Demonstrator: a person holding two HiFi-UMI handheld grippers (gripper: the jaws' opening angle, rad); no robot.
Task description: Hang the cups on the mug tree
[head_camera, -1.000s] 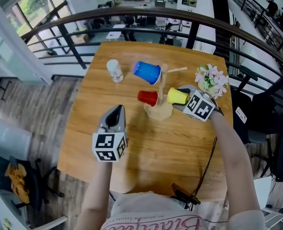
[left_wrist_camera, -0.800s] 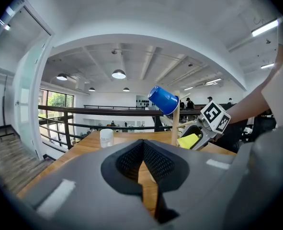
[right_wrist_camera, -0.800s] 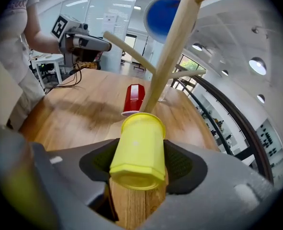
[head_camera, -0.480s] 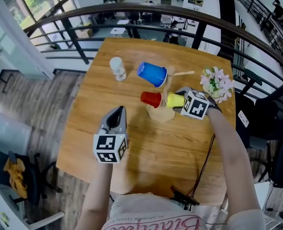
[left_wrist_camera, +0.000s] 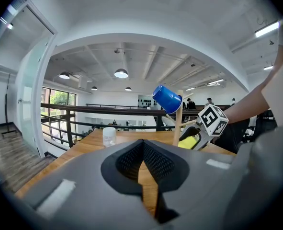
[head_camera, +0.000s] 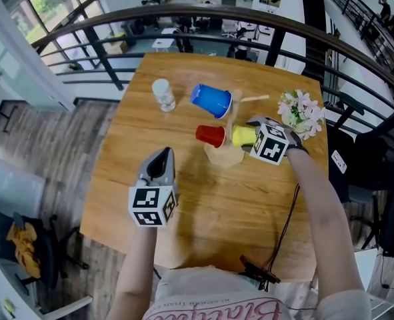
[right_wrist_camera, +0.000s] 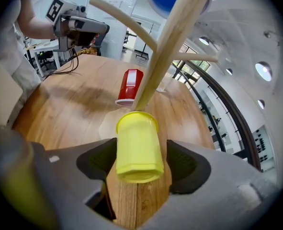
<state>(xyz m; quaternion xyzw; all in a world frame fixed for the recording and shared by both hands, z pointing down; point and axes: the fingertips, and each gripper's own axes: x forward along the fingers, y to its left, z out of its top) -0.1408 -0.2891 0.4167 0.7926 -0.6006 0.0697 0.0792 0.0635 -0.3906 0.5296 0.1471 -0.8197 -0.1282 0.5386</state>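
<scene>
We see the mug tree [head_camera: 225,156] mid-frame on the table [head_camera: 210,209]: left cup [head_camera: 209,136] and right cup [head_camera: 243,136] flank its post, upper cup [head_camera: 209,101] above, jar [head_camera: 163,95] upper left, flowers [head_camera: 302,111] right.

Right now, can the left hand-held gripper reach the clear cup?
Probably yes: only bare table lies between left hand-held gripper and clear cup; mug tree stands off right. Jaws shut, need opening first.

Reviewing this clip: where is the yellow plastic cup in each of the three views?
Head view: yellow plastic cup right of centre, just right of the wooden mug tree post.
Left gripper view: cup right of centre, low beside the post.
Right gripper view: cup bottom centre, between the right gripper's opening jaws.
Shared landmark: the post.
</scene>
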